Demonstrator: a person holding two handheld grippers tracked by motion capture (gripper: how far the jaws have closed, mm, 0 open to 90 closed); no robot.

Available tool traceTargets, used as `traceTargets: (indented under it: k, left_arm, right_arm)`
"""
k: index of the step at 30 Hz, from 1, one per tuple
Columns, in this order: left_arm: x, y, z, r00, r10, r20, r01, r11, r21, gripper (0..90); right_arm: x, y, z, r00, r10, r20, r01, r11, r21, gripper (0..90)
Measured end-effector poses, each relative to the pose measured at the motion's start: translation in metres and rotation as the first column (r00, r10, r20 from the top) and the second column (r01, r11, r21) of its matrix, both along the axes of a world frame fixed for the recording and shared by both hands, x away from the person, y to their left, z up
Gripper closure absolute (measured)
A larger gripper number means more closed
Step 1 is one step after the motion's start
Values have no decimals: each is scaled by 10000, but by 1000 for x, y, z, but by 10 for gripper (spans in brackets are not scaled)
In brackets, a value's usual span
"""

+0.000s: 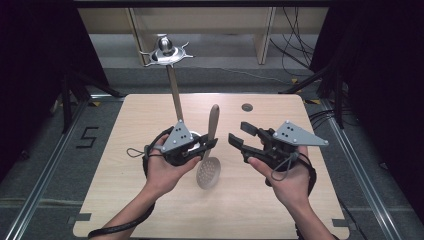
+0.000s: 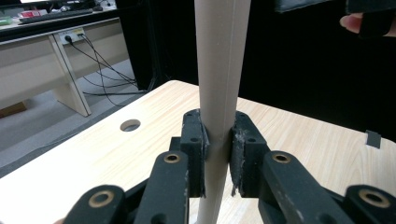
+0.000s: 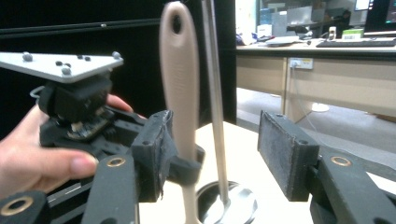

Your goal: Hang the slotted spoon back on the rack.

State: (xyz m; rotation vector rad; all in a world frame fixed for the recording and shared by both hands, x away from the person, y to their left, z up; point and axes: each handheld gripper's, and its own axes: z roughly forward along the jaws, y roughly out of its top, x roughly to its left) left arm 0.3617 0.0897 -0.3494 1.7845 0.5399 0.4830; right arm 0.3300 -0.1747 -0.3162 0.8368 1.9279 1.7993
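The left claw (image 2: 217, 154) is closed on the handle of the slotted spoon (image 1: 209, 170), which looks light, stiff and smooth. It may slip, so a hold low on the handle seems best; beside it, the right claw (image 1: 239, 136) stands open and empty.

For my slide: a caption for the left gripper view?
Left gripper clamps the beige slotted spoon handle upright above the wooden table.

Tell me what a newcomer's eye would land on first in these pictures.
First, the beige slotted spoon held upright above the middle of the wooden table, its handle clamped in the left gripper. Just to its right, the right gripper stands open with nothing between its pads. Behind them a tall utensil stand rises from the table, topped by a shiny hooked crown.
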Motion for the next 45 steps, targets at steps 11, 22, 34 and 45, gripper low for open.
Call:
traceTargets:
  k: [11, 22, 34, 45]
  left_arm:
    - [4, 25, 6, 9997, -182, -178, 181, 9998, -63, 770]
    - [9, 45, 17, 9981, -621, -36, 621, 9980, -83, 769]
    - [18, 54, 25, 9980, -632, -51, 631, 9979, -150, 769]
    - [25, 60, 32, 9979, -643, 41, 644, 9976, -253, 769]
  right_arm:
    - [2, -24, -18, 9977, -585, -352, 572, 9976, -385, 459]
    - [6, -39, -45, 9936, -908, -672, 836, 9910, -1043, 460]
    - [6, -46, -73, 9870, -1169, -1101, 968, 9801, -1732, 460]
    - [7, -53, -85, 9862, -1314, -1008, 1100, 9748, -1942, 458]
